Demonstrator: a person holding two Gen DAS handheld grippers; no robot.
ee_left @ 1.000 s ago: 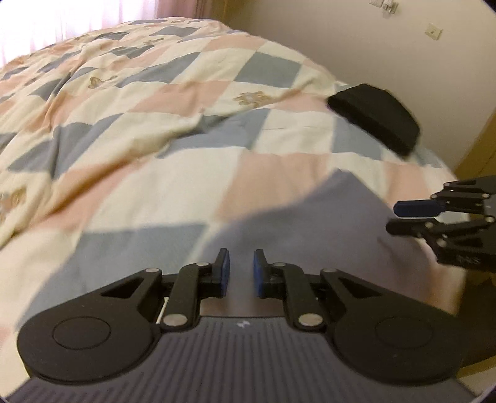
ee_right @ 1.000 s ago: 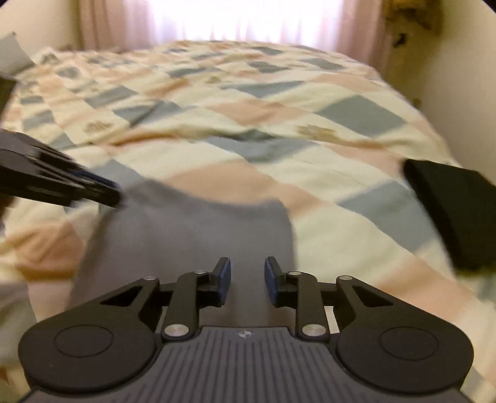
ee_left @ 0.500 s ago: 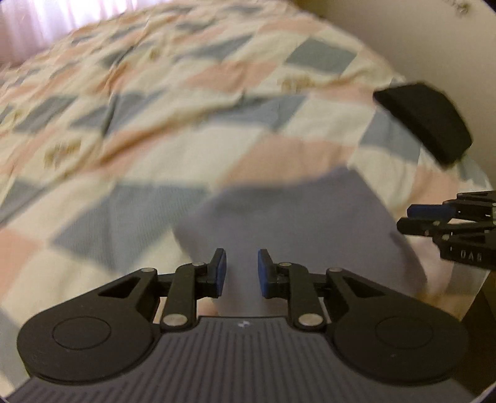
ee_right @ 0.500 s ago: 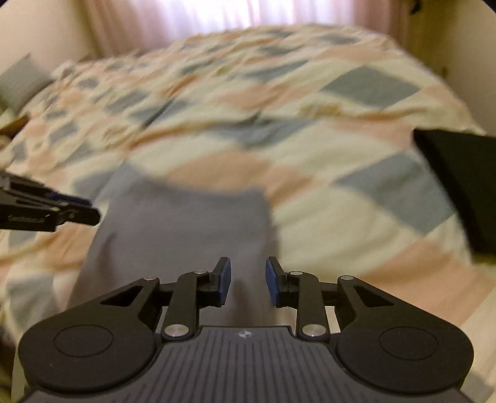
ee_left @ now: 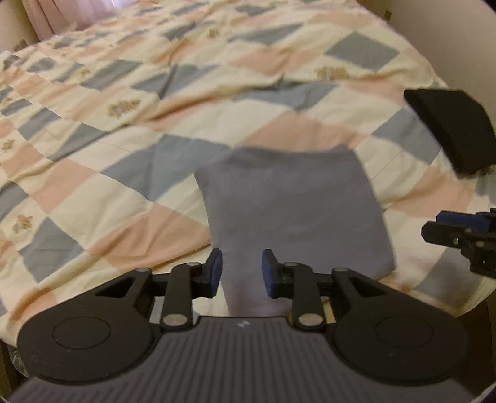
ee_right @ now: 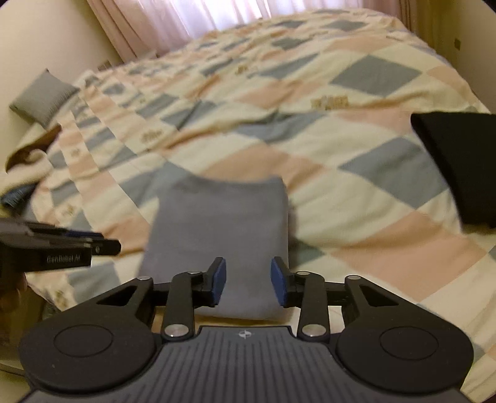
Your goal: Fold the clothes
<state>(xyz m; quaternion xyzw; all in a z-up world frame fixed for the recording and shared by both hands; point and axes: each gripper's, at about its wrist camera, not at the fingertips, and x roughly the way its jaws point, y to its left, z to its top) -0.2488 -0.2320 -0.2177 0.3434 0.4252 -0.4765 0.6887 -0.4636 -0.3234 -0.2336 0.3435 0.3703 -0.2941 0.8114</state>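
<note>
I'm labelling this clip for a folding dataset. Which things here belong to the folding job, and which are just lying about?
Part of the job:
- grey folded garment
- left gripper, open
- right gripper, open
- black folded garment, perhaps already done

Just lying about:
- checked quilt, the work surface
- grey cushion
- curtain

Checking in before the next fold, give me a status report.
Left gripper and right gripper: jaws open, empty. Grey garment lies folded flat on the quilt. Black folded garment off to the right, clear.
</note>
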